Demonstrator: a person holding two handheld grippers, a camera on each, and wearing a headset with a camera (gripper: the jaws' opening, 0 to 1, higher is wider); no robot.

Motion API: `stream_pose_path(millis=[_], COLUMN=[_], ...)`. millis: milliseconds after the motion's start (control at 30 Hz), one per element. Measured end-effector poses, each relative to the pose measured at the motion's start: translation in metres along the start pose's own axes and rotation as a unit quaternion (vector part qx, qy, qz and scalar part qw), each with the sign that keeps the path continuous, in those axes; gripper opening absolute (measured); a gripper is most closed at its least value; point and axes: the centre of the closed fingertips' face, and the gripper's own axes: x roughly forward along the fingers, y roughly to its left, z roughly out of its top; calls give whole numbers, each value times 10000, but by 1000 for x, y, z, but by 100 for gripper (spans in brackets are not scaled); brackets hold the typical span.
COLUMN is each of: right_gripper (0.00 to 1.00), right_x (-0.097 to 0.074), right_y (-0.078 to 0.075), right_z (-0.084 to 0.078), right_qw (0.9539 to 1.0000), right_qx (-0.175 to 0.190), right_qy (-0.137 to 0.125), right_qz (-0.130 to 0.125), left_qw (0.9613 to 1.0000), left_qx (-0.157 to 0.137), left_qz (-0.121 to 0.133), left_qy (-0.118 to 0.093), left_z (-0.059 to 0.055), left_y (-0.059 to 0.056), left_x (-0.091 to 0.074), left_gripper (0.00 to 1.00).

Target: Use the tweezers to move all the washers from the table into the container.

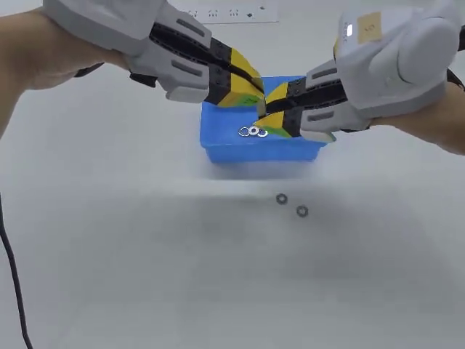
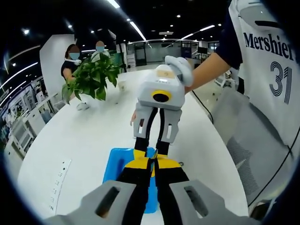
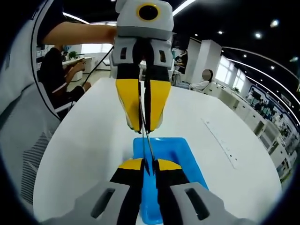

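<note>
**Two washers wait outside the container**

Two washers (image 1: 281, 198) lie flat on the worktop (image 1: 145, 254) just in front of the container (image 1: 218, 151), near each other but not touching. A cluster (image 1: 253, 131) of about three more sits inside the container, bunched together.

The washers look thin, stiff, light and slick. They would likely skate or flip if nudged from the side. The surest hold is probably across the ring, with one tweezer tip through the hole and the other outside the rim (a flat pinch from above would have little to bite on).

The tweezers (image 3: 145, 136) hang over the container, running from one pair of tongs to the other. The left tongs (image 1: 254, 93) are narrow and clamped on one end. The right tongs (image 1: 267, 125) are also narrow, closed around the tweezers' legs, though I cannot tell how firmly they press.
</note>
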Motion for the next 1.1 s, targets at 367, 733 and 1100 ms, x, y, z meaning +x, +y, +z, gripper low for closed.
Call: stream_pose_path(millis=[367, 733, 1100], right_gripper=[10, 10, 11], right_x=[-16, -25, -23], right_y=[26, 65, 86], right_z=[8, -7, -20], right_qw=[10000, 9999, 9993], right_qx=[-72, 91, 303], right_qy=[11, 130, 135], right_qz=[-10, 66, 180], left_qw=[9998, 9998, 9994], left_qx=[149, -32, -244], left_qz=[-99, -206, -235], left_qy=[84, 32, 62], left_z=[10, 4, 0], left_y=[-23, -57, -81], left_x=[1, 20, 32], left_gripper=[7, 7, 7])
